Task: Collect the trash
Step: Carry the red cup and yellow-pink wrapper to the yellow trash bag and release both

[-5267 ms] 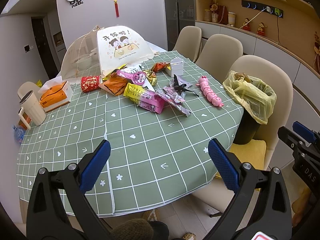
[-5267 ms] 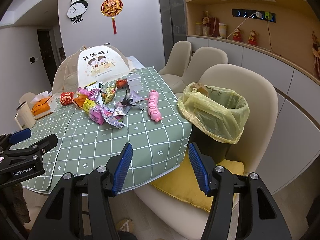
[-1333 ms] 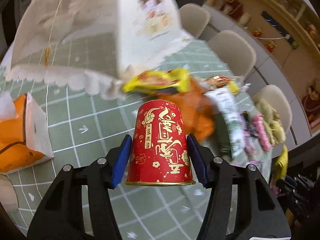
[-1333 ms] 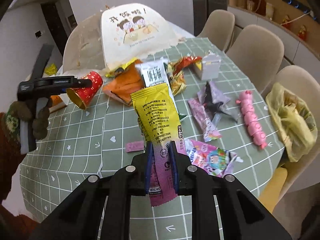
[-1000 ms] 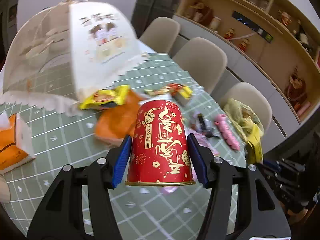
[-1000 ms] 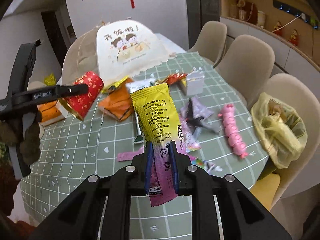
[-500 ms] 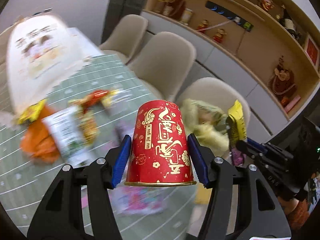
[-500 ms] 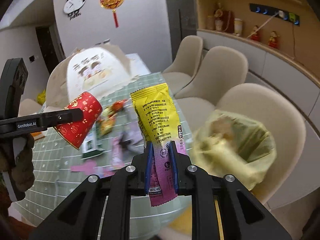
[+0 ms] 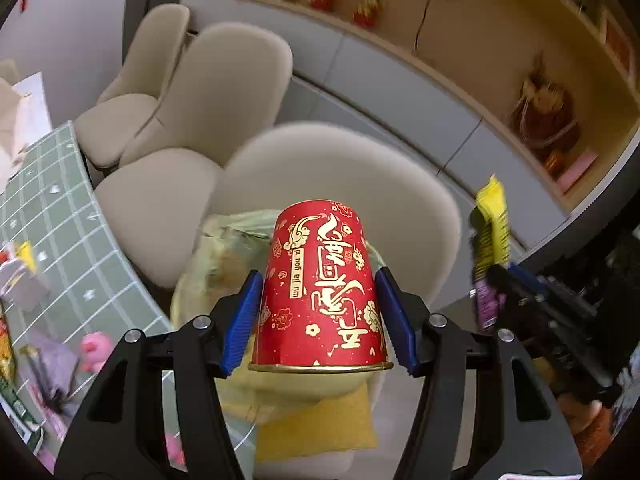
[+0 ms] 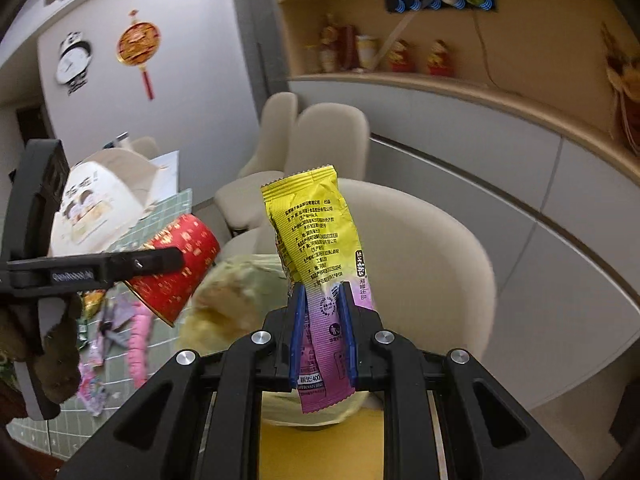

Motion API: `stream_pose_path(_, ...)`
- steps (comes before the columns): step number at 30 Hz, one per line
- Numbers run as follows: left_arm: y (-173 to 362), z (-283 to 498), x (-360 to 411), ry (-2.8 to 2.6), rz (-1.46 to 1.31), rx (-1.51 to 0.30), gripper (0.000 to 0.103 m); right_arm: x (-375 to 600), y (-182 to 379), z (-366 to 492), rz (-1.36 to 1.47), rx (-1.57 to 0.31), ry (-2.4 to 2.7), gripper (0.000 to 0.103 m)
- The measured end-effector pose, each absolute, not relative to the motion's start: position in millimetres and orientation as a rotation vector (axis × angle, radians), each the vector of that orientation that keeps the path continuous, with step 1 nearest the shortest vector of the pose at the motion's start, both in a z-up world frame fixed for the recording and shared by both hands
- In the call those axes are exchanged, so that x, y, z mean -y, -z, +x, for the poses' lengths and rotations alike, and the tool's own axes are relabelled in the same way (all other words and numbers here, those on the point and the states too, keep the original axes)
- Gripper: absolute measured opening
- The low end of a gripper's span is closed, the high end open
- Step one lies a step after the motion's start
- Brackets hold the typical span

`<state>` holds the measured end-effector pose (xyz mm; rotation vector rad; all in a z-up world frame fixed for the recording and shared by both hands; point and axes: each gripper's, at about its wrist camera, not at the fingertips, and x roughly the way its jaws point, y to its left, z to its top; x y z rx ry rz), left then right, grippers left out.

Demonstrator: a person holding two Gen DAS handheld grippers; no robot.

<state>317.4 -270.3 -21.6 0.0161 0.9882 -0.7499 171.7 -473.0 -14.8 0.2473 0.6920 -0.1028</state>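
My left gripper [image 9: 318, 322] is shut on a red paper cup [image 9: 320, 288] with gold lettering, held upside down in front of and above the yellow trash bag [image 9: 224, 256] on the beige chair. My right gripper [image 10: 322, 334] is shut on a yellow and purple snack wrapper [image 10: 314, 240], held upright beside the trash bag [image 10: 232, 300]. The red cup [image 10: 178, 262] and the left gripper show at the left of the right wrist view. The wrapper [image 9: 491, 232] and right gripper show at the right of the left wrist view.
The green checked table [image 9: 60, 220] is at the left with several wrappers and a pink toy [image 10: 138, 336] on it. Beige chairs [image 9: 224, 80] stand along its edge. The trash bag sits on a chair with a yellow cushion [image 9: 316, 424]. Cabinets and shelves lie behind.
Both grippers swung right, away from the table and toward the trash bag on the chair. The cup and the wrapper stay gripped. The bag is now much closer.
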Motion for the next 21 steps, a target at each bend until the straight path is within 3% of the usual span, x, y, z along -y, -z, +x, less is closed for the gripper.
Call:
stream_pose_path(11,89.5,340.1,316.9,0.597,0.196,-1.156,0.061,514.0,54.1,191.8,0.335,-0.737,0.081,0.017)
stream_pose_path(21,67.0,335.0,286.3,0.566,0.098,-1.116,0.063,495.9,68.2,227.5,0.321,-0.776,-0.042,0.017)
